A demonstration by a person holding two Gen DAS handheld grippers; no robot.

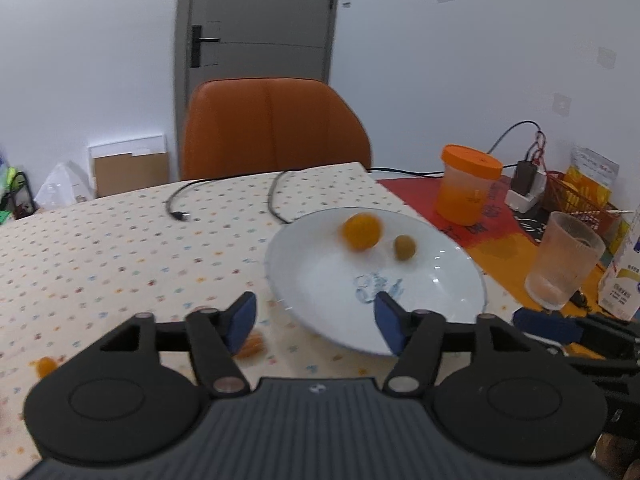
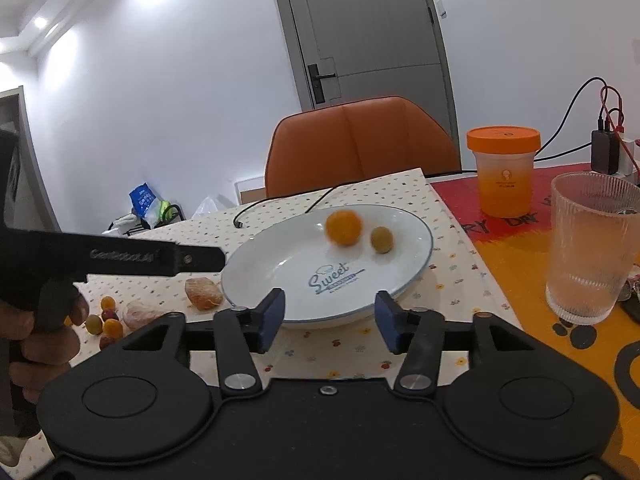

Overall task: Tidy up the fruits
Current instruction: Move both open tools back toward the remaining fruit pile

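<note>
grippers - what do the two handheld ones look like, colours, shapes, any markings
Both match. The left gripper and the right gripper have matte black bodies with two round discs, black linkage bars on silver pivot pins, and blue padded fingers. The left has a ribbed grey panel at its centre. Seen from the right wrist, the left gripper's black side carries pale lettering, too blurred to read surely, and the hand gripping it shows no sleeve.

Home dining room: patterned tablecloth (image 2: 360, 200), orange chair (image 2: 360, 144), grey door (image 2: 360, 28), drinking glass (image 2: 588, 248).
</note>
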